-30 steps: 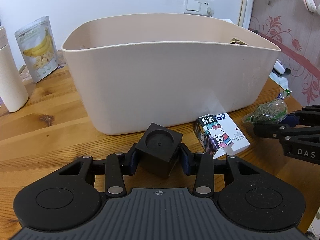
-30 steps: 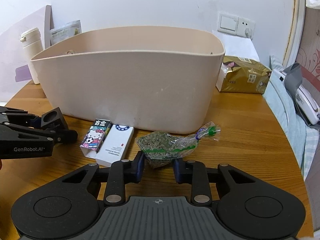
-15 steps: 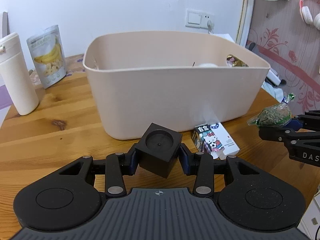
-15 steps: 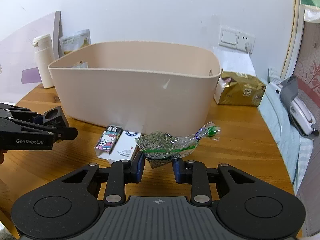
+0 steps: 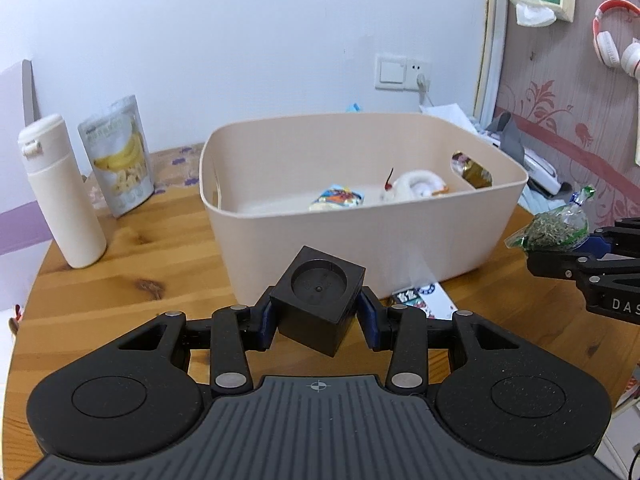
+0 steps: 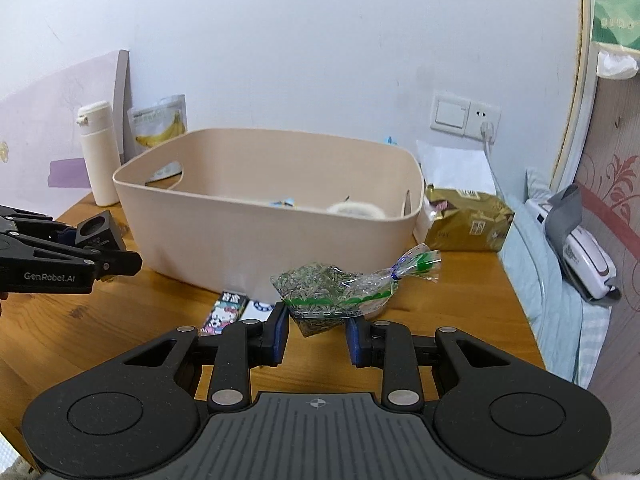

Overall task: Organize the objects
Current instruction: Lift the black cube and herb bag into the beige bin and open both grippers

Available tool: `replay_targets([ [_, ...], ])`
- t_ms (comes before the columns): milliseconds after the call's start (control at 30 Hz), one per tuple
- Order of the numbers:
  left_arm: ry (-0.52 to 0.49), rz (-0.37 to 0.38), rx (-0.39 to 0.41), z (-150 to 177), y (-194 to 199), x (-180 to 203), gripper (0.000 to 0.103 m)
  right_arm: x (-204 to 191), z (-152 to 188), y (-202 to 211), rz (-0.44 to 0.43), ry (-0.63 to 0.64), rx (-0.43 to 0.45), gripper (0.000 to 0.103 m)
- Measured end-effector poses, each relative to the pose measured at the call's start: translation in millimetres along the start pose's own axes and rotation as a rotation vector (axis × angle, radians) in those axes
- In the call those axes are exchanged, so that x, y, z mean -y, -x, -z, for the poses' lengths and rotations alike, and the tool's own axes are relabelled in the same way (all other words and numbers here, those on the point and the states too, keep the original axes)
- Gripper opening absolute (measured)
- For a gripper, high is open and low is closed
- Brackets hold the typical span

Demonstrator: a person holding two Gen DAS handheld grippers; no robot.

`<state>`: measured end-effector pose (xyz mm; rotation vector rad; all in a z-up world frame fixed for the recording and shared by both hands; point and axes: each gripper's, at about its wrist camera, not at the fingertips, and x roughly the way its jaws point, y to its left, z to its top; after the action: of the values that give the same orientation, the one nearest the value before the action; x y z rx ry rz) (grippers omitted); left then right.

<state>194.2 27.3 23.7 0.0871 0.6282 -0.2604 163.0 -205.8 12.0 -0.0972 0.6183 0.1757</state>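
Observation:
My left gripper (image 5: 318,322) is shut on a black cube (image 5: 318,302) with a round recess on top, held in the air in front of the beige bin (image 5: 352,248). My right gripper (image 6: 316,334) is shut on a clear bag of green dried herbs (image 6: 332,292), also lifted off the table, to the right of the cube (image 6: 96,232). The bag (image 5: 554,230) shows at the right edge of the left wrist view. Inside the bin lie a colourful snack packet (image 5: 338,198) and a white round object (image 5: 416,186). A cartoon-printed box (image 6: 224,312) lies on the table against the bin's front wall (image 6: 260,248).
A white bottle (image 5: 60,192) and a banana-chip pouch (image 5: 120,156) stand at the back left of the wooden table (image 5: 120,264). A gold packet (image 6: 468,220) lies right of the bin. A bed with a white and grey device (image 6: 580,256) borders the table on the right.
Both grippers rose with the cube and the herb bag. The bin's inside, hidden by its front wall a second ago, now shows its contents.

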Motion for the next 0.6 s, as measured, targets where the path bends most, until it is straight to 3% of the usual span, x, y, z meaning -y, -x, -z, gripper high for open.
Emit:
replay_targets([
  [600, -0.033, -0.015, 0.081, -39.5, 21.7, -1.5, 0.042, 6.1, -29.7, 9.9, 0.008, 0.005, 0.085, 0.028],
])
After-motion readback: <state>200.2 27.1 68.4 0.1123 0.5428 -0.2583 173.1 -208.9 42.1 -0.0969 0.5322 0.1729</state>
